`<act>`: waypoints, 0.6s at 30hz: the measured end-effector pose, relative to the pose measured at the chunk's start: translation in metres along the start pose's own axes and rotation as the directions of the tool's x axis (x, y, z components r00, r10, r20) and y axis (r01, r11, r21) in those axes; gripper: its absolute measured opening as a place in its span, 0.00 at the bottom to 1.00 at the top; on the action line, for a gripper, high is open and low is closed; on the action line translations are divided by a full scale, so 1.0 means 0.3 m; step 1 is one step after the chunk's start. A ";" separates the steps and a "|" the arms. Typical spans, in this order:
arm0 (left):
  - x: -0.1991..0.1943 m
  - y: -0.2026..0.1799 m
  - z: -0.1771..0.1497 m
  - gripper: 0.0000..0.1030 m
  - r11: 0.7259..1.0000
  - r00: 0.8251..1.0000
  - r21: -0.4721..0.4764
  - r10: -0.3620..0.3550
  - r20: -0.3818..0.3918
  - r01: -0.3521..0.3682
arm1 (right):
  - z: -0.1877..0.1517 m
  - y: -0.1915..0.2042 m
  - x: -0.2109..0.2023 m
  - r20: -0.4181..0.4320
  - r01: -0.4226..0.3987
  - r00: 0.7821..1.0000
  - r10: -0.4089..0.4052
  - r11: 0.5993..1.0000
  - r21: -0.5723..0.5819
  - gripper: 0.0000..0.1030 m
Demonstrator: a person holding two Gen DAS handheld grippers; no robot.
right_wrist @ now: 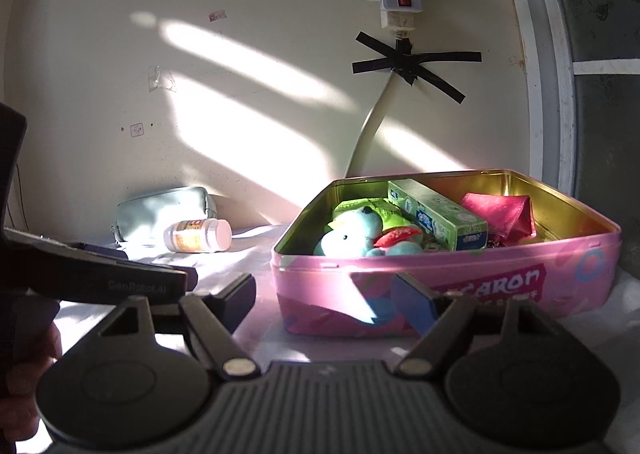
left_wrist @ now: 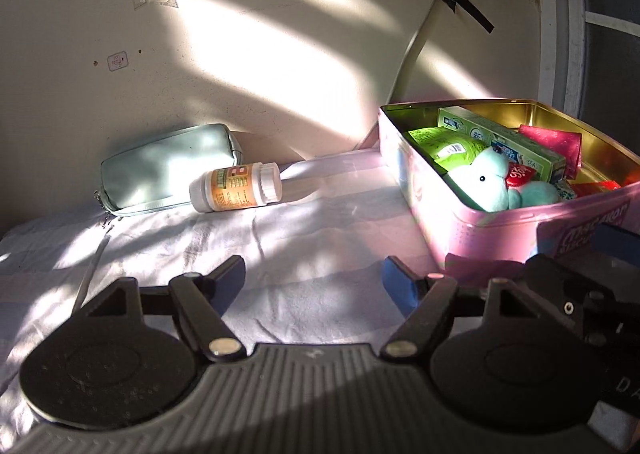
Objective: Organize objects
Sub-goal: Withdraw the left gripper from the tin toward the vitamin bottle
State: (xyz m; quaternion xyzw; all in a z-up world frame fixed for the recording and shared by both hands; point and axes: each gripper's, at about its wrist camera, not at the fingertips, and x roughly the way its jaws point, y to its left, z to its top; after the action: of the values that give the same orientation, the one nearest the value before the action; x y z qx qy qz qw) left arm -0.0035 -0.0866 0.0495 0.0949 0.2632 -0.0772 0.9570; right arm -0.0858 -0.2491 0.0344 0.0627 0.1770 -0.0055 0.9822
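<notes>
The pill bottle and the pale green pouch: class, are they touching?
Cannot tell. In the left wrist view the pill bottle overlaps the pouch with no visible gap, but it may simply lie in front.

Open white cloth [left_wrist: 304, 238] ahead (sunlit); pink tin [left_wrist: 500, 230] blocks the right, pill bottle [left_wrist: 236, 187] and pouch [left_wrist: 160, 166] line the wall

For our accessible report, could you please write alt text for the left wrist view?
An open, empty left claw hovers over a white cloth. Ahead, a pill bottle lies on its side touching a pale green pouch; at right, a pink tin holds a teal plush toy and green boxes.
</notes>
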 end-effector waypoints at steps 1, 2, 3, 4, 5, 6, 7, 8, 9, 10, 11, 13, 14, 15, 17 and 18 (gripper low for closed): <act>0.007 0.018 -0.012 0.75 1.000 1.000 -0.006 0.006 -0.009 -0.006 | -0.007 0.016 0.005 -0.011 -0.007 1.000 0.007 1.000 -0.008 0.75; 0.014 0.035 -0.023 0.75 1.000 1.000 -0.012 0.012 -0.017 -0.013 | -0.016 0.035 0.013 -0.027 -0.017 1.000 0.017 1.000 -0.016 0.75; 0.021 0.052 -0.033 0.75 1.000 0.999 -0.020 0.019 -0.026 -0.019 | -0.024 0.049 0.020 -0.040 -0.024 0.999 0.023 1.000 -0.020 0.75; 0.028 0.066 -0.042 0.75 0.999 0.999 -0.028 0.025 -0.032 -0.026 | -0.032 0.064 0.028 -0.053 -0.031 0.998 0.029 0.999 -0.024 0.75; 0.038 0.085 -0.052 0.75 0.999 0.999 -0.036 0.032 -0.041 -0.033 | -0.039 0.077 0.035 -0.066 -0.035 0.997 0.033 0.999 -0.029 0.75; 0.045 0.098 -0.059 0.75 0.998 0.998 -0.042 0.037 -0.046 -0.039 | -0.044 0.089 0.042 -0.078 -0.040 0.996 0.037 0.999 -0.033 0.74; 0.052 0.112 -0.066 0.75 0.998 0.998 -0.047 0.042 -0.051 -0.045 | -0.048 0.102 0.049 -0.089 -0.046 0.995 0.042 0.998 -0.038 0.74; 0.059 0.130 -0.074 0.75 0.997 0.997 -0.054 0.048 -0.055 -0.051 | -0.050 0.115 0.054 -0.098 -0.053 0.994 0.049 0.998 -0.044 0.74; 0.065 0.143 -0.078 0.75 0.997 0.997 -0.059 0.054 -0.057 -0.057 | -0.051 0.128 0.061 -0.106 -0.060 0.993 0.054 0.997 -0.053 0.74; 0.070 0.153 -0.081 0.75 0.996 0.996 -0.062 0.060 -0.059 -0.063 | -0.052 0.145 0.068 -0.112 -0.066 0.992 0.058 0.996 -0.065 0.74; 0.076 0.168 -0.085 0.76 0.995 0.996 -0.066 0.067 -0.061 -0.071 | -0.052 0.159 0.077 -0.120 -0.072 0.991 0.062 0.995 -0.076 0.74; 0.091 0.202 -0.093 0.76 0.993 0.994 -0.076 0.084 -0.067 -0.089 | -0.052 0.186 0.100 -0.143 -0.091 0.987 0.077 0.992 -0.091 0.74; 0.096 0.217 -0.094 0.76 0.992 0.994 -0.078 0.090 -0.069 -0.095 | -0.051 0.201 0.114 -0.155 -0.099 0.984 0.083 0.990 -0.097 0.74; 0.104 0.234 -0.094 0.77 0.991 0.993 -0.078 0.099 -0.071 -0.105 | -0.049 0.215 0.128 -0.165 -0.107 0.982 0.089 0.989 -0.106 0.74; 0.116 0.265 -0.093 0.80 0.989 0.990 -0.078 0.123 -0.070 -0.128 | -0.041 0.249 0.161 -0.190 -0.131 0.976 0.106 0.983 -0.127 0.74; 0.124 0.284 -0.093 0.80 0.987 0.988 -0.080 0.134 -0.073 -0.140 | -0.037 0.263 0.177 -0.200 -0.144 0.973 0.116 0.980 -0.135 0.74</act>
State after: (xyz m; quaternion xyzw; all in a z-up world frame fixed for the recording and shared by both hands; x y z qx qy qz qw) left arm 0.0312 -0.0013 0.0187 0.0747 0.2910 0.0030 0.9538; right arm -0.0375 -0.1687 0.0151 0.0011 0.2661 0.0782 0.9608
